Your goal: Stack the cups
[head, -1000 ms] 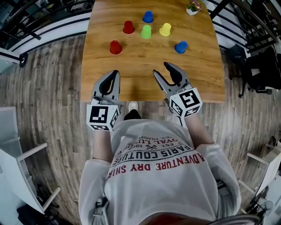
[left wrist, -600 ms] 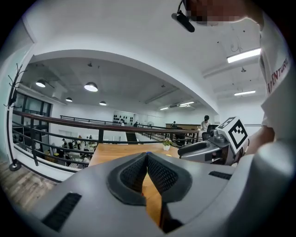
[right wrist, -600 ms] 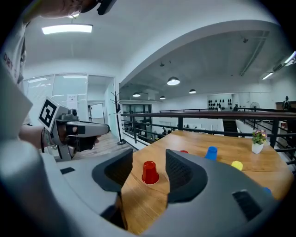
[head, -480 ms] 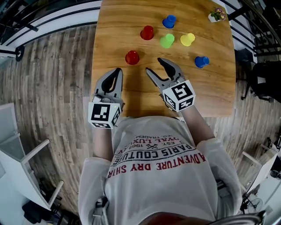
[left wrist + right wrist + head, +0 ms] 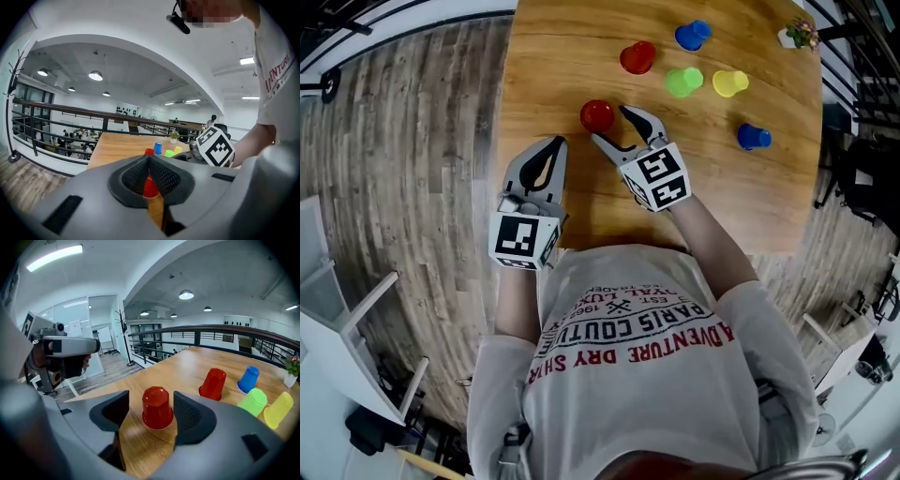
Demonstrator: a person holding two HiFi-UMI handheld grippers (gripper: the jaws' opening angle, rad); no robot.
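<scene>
Several upturned plastic cups stand on the wooden table [image 5: 546, 56]. The nearest red cup [image 5: 597, 115] [image 5: 157, 408] stands just ahead of and between the fingers of my right gripper [image 5: 614, 127] [image 5: 152, 414]. Those jaws have just been opening, stand wide and do not touch the cup. Farther back are a second red cup [image 5: 637, 56] [image 5: 213, 384], a blue cup [image 5: 693, 35] [image 5: 248, 378], a green cup [image 5: 683, 81] [image 5: 253, 402], a yellow cup [image 5: 730, 83] and another blue cup [image 5: 754, 137]. My left gripper [image 5: 553, 145] [image 5: 149, 161] is shut and empty over the table's near left part.
A small potted plant [image 5: 800, 36] stands at the table's far right corner. The table's left edge [image 5: 502, 141] lies close to my left gripper. Wood floor, a railing and white furniture surround the table.
Both grippers have moved forward over the table. The right one has travelled left and forward to the near red cup, and its jaws have spread wider.
</scene>
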